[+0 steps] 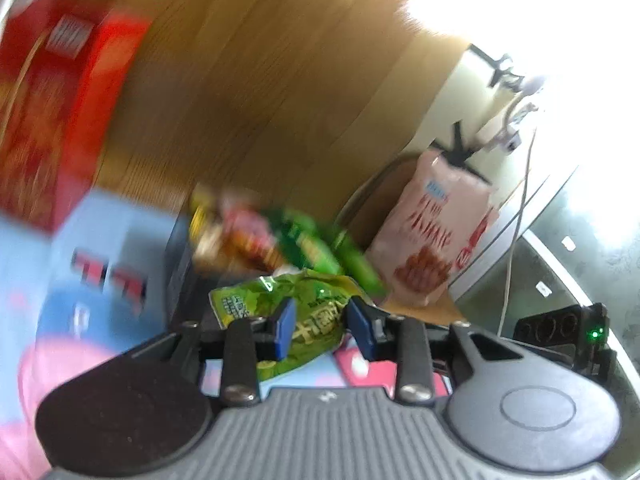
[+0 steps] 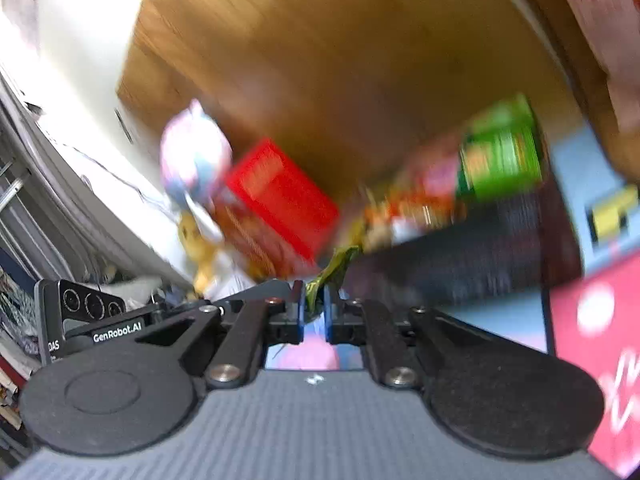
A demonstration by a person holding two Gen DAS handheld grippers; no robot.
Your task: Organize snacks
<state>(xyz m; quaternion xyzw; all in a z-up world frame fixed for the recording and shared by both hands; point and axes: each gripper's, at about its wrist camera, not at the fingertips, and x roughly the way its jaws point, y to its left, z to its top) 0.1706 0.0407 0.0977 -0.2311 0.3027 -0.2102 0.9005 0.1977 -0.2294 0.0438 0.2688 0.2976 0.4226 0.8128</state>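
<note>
Pinching tight, the right gripper has its blue fingers clamped on a thin edge of the crinkly green snack packet, which rises away from them. Over on the left, the left gripper has its fingers parted, the same glossy green snack packet lying between them, long axis running across; contact there is unclear. Beyond sit a blurred pile of wrappers, a pink pouch upright, and a red carton against wood-grain boards.
</note>
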